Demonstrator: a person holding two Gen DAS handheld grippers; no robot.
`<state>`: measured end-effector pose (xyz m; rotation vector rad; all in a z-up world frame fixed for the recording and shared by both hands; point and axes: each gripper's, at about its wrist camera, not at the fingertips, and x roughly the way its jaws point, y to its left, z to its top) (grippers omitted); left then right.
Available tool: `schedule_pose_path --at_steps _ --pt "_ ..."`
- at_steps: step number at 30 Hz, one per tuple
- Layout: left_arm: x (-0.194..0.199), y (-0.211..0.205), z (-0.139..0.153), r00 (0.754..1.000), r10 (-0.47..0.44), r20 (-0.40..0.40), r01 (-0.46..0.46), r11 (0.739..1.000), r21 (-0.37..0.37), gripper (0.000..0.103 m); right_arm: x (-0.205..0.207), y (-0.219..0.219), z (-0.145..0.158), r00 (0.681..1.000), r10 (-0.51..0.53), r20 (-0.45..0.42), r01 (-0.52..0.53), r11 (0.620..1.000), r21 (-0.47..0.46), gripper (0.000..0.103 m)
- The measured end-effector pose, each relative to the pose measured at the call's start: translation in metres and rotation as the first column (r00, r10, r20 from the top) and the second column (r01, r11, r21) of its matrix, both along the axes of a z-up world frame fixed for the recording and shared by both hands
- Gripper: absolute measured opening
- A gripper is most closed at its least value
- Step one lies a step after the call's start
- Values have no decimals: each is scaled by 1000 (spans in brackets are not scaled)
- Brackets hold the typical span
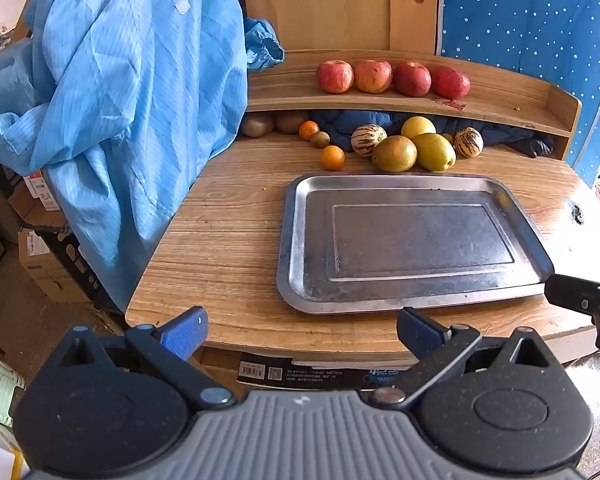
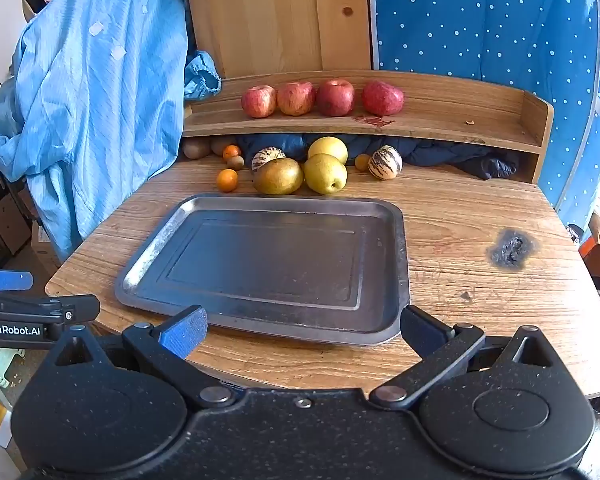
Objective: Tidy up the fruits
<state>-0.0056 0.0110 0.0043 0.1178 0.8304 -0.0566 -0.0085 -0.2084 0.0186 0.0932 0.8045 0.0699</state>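
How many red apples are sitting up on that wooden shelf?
4, in a row on the shelf: first apple, second apple, third apple, fourth apple. None appear hidden.

Kiwis (image 1: 257,124) half hidden under the shelf (image 1: 380,100)

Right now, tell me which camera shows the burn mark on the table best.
The right wrist view: the dark burn mark sits in full sight on the bare wood, right of the metal tray. The left wrist view catches it only as a small dark spot near the frame's right edge, squeezed by the fisheye.
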Motion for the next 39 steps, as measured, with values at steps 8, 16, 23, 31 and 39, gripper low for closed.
schedule_pose_path --at_steps 8,16,23,31,39 --pt "-1 1 0 1000 1 1 -1 1000 -2 102 0 0 1 1000 2 -1 -2 1000 1 102" --pt "-3 1 -1 1000 7 -4 -7 1000 0 102 -2 0 0 1000 -1 -4 1 1000 5 102" --pt "-2 -3 -4 1000 11 -9 -11 1000 6 102 -1 -1 0 1000 -1 -5 1 1000 8 102" --pt "1 -8 -5 1000 16 -18 -16 1000 6 102 -3 -7 -3 1000 0 -7 0 1000 15 102" --pt "1 -15 -6 1000 10 -22 -10 1000 8 102 -2 -14 -3 1000 -5 -13 6 1000 23 102"
